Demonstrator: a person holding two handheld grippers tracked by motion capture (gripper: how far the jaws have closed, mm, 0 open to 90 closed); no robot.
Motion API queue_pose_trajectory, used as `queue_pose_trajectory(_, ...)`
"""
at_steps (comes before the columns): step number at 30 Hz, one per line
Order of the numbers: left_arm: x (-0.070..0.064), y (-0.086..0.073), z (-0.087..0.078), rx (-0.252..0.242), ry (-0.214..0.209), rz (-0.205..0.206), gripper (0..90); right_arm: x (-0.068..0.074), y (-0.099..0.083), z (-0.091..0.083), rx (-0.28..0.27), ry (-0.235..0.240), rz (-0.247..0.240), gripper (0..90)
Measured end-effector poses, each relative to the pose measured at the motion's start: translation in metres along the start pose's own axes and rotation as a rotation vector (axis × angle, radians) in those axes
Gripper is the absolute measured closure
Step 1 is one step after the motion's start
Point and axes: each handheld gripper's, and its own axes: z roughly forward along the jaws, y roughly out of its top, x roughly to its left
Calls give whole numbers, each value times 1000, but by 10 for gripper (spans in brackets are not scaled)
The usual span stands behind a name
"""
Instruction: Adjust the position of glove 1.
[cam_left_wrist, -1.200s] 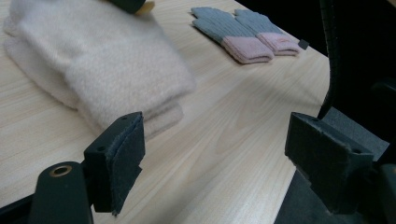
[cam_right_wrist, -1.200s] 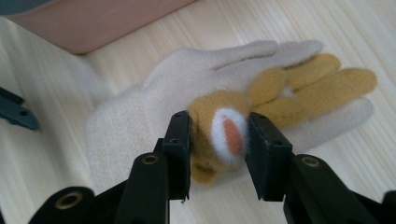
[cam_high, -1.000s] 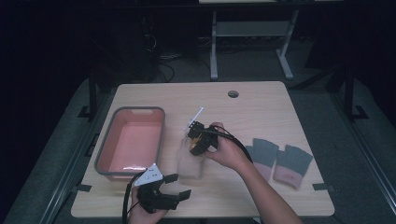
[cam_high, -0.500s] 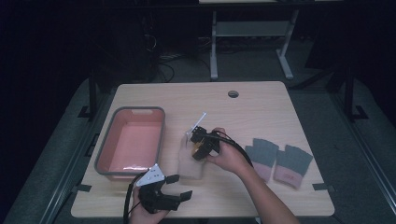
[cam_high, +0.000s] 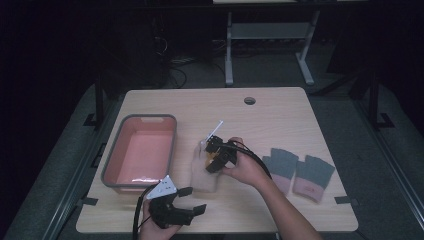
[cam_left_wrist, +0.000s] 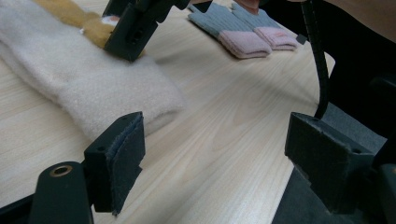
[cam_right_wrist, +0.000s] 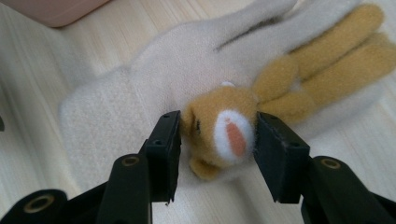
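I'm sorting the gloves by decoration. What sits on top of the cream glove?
A tan animal face with long ears sits on the cream glove, between the right gripper jaws. The underside is hidden.

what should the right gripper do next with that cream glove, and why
Probably close the right gripper: its jaws stand open on either side of the tan animal patch on the cream glove, not yet pinching it. The left gripper hangs open, apart from the glove.

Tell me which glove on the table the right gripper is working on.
The cream glove with the tan animal face, lying beside the pink tray. The right gripper straddles that face; the grey-and-pink pair lies apart, untouched.
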Motion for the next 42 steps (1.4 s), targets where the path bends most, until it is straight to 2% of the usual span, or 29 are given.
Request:
queue_pose_trajectory(19,0,0,1,3,3,8,203,1,4,-11,-27,-2,-12,462)
queue_pose_trajectory(28,-1,1,0,5,2,6,202,6,15,-15,-31,-9,-36,446)
queue_pose_trajectory(35,-2,0,0,3,4,11,203,8,20,-10,-21,-5,-48,432)
queue_pose_trajectory(42,-2,0,0,6,2,11,203,13,28,0,-10,-10,-83,434)
